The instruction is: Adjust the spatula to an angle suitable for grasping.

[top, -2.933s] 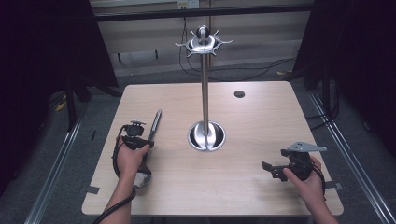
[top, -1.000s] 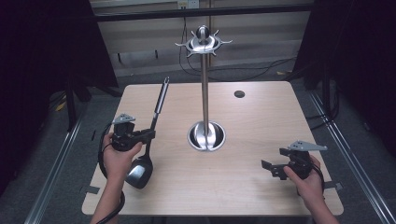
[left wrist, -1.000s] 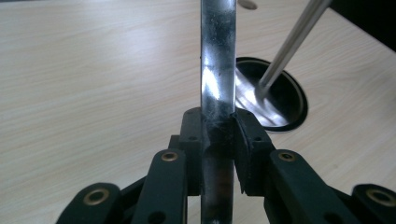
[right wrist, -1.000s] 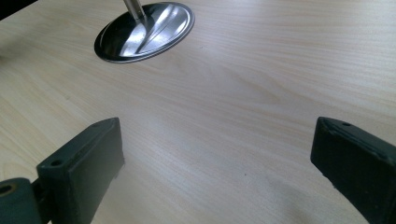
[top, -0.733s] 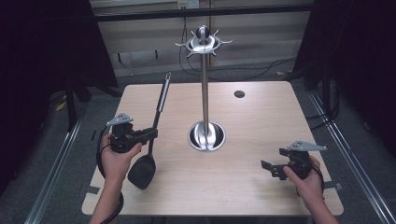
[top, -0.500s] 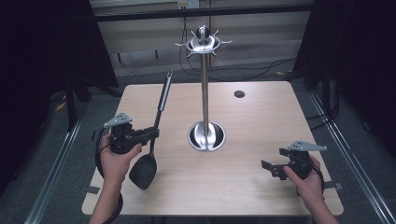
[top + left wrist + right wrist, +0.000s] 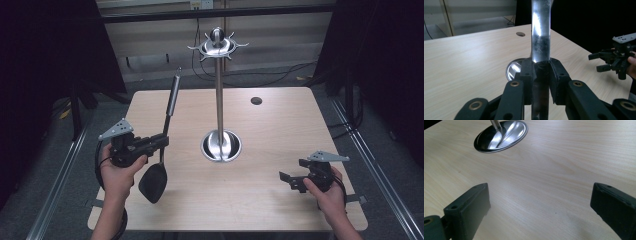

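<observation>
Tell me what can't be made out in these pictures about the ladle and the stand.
- Ladle bowl: left gripper view, cut off by the bottom edge below the left tool.
- Stand hooks: high view, too small to count.
- Stand's pole: right gripper view, cut off by the top edge.
</observation>
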